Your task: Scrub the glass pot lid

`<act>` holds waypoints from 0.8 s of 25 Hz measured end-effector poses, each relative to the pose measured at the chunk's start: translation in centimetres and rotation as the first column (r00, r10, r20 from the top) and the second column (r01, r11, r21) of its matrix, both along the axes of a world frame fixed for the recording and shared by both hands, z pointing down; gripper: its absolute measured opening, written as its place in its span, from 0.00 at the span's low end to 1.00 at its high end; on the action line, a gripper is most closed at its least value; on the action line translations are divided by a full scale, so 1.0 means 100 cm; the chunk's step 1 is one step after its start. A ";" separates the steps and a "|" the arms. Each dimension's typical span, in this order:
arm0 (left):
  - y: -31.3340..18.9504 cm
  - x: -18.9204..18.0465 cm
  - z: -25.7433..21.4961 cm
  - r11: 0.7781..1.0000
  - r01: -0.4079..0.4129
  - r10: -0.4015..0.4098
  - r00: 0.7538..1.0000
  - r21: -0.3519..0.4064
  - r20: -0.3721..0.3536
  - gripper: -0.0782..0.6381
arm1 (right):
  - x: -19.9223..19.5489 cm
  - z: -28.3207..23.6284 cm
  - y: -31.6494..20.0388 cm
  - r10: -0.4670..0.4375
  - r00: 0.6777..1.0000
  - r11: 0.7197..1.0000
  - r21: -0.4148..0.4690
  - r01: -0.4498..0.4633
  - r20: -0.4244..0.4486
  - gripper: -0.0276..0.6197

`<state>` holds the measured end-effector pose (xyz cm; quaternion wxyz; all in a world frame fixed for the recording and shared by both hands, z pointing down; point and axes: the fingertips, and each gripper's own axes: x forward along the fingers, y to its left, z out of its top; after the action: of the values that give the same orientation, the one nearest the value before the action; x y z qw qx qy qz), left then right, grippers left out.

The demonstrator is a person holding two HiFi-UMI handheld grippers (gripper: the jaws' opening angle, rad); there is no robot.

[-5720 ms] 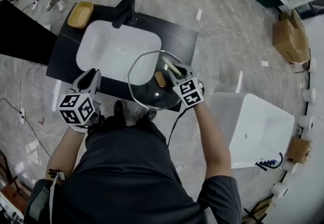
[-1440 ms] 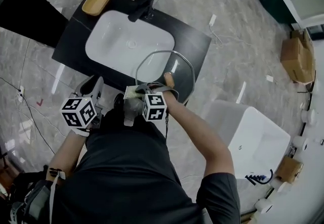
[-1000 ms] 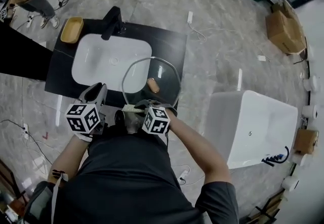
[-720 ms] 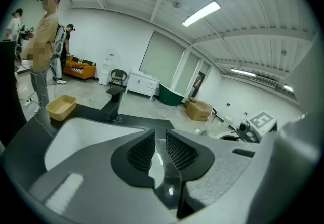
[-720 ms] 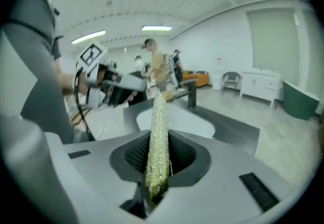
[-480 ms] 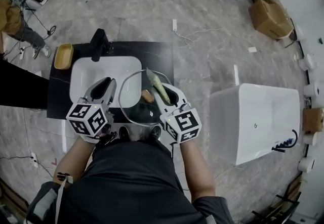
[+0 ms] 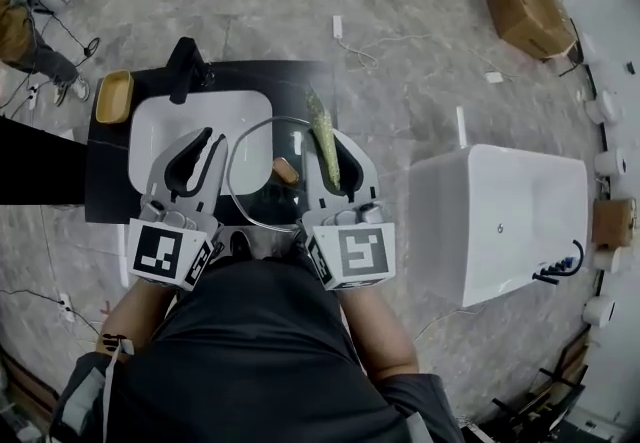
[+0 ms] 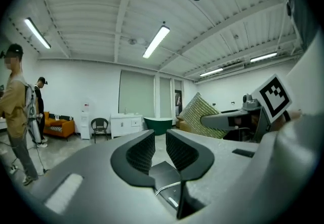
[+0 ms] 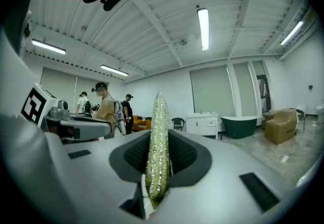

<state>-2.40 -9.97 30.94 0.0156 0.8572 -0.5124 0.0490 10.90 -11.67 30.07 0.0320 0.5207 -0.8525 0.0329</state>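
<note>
Since neither gripper camera looks down at the work, I read the layout from the head view: the glass pot lid (image 7: 255, 189) lies between my two tools, just right of the left hand-held gripper (image 8: 160, 141) and just left of the right hand-held gripper (image 9: 159, 147), with its knob (image 7: 285, 171) nearer the right one. It seems to sit across the edge where the bench (image 7: 262, 77) meets the white basin (image 7: 168, 121). The left jaws stand only a narrow slit apart with nothing between them. The right jaws are clamped on the lower end of a green scrub sponge (image 7: 318, 121), which sticks out edge-on well past the fingertips. I judge the sponge is off the glass and nothing grips the lid. That is my worry: if I press down while the lid is unsteadied, the glass could skid on the bench or tip over the basin edge and chip. The sponge's long free end may also fold or work loose under a hard stroke, and the left jaws would have to widen before they could take the knob or the rim
</note>
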 end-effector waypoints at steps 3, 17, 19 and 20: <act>0.007 -0.001 -0.008 0.999 0.014 -0.012 0.999 0.042 -0.032 0.21 | -0.016 -0.012 0.012 -0.067 0.998 0.993 0.094 0.067 -0.003 0.14; 0.018 -0.008 -0.015 0.999 0.053 -0.051 0.993 0.014 -0.103 0.21 | -0.043 -0.028 0.040 -0.216 0.974 0.966 0.162 0.203 0.067 0.14; 0.019 -0.006 -0.017 0.999 0.048 -0.047 0.993 0.007 -0.112 0.21 | -0.040 -0.031 0.041 -0.211 0.974 0.967 0.161 0.197 0.080 0.14; 0.019 -0.004 -0.017 0.999 0.045 -0.044 0.992 0.006 -0.115 0.21 | -0.037 -0.032 0.042 -0.207 0.975 0.968 0.162 0.191 0.085 0.14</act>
<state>-2.79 -8.04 29.20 0.0425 0.8470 -0.5299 -0.0030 7.16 -7.49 26.88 -0.0480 0.4310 -0.9010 -0.0099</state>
